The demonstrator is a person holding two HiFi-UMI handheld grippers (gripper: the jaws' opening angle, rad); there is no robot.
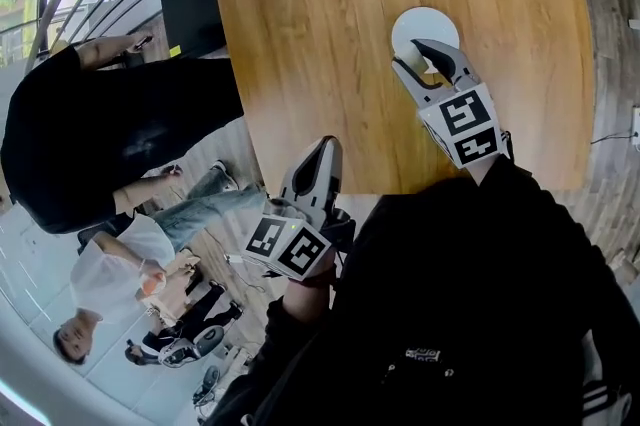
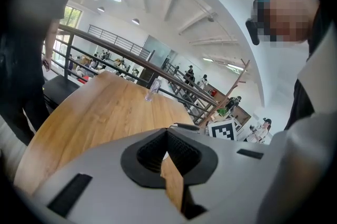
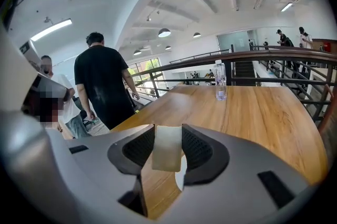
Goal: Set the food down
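Our right gripper (image 1: pixel 408 54) reaches out over the round wooden bench (image 1: pixel 330 34), and its tips lie over a small white plate (image 1: pixel 425 22) that sits well in from the near edge. In the right gripper view, its fingers (image 3: pixel 197 149) stand fairly wide apart and press from both sides on the food (image 3: pixel 168 148), a flat, pale beige slab held upright between the ribbed pads. A sliver of the plate shows just below the food through the gap. We cannot tell whether the food's lower edge touches the plate or hangs just above it.

Our left gripper (image 1: pixel 325 149) sits at the bench's near edge, well apart from the plate and to the left of the right one. Its fingers (image 2: pixel 184 152) meet at the tips with nothing held between them; only the wood of the bench shows through the small gap behind them.

A clear water bottle (image 3: pixel 220 80) stands upright on the far part of the bench, near a dark railing (image 3: pixel 274 57). A person in a black shirt (image 3: pixel 102 81) stands beside the bench on the left.
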